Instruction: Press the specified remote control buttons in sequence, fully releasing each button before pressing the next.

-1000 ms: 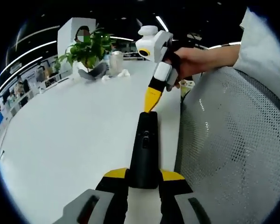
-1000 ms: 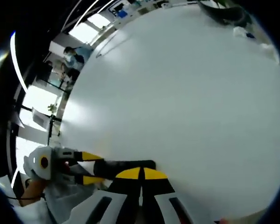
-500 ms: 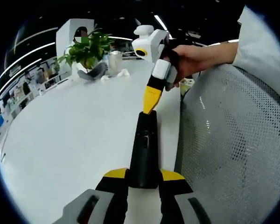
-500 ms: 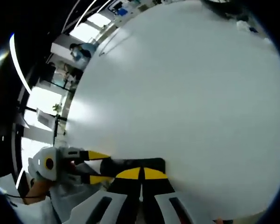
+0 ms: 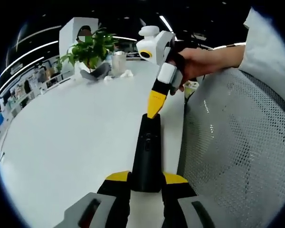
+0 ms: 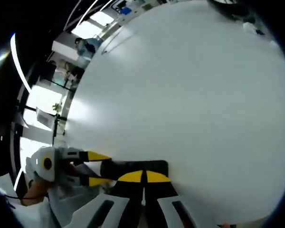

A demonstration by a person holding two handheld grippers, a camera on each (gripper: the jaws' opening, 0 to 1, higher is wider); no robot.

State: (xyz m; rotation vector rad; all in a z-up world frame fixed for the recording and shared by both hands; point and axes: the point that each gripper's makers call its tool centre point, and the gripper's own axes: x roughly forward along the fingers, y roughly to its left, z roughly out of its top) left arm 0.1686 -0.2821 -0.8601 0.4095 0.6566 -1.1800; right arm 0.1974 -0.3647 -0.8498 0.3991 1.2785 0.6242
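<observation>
Left hand-held gripper (image 5: 146,183) stays clamped on the near end of the black remote control (image 5: 147,149), steadying it flat on the white surface (image 5: 66,142) so its buttons face up. Right hand-held gripper (image 5: 154,105), jaws together as one point, tips onto the remote's far end to press; it has dipped slightly lower than half a second ago.

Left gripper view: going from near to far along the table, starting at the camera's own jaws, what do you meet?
left gripper shut on the black remote control → yellow tip of the right gripper at the remote's far end → crumpled white tissue → metal cup and potted plant.
</observation>
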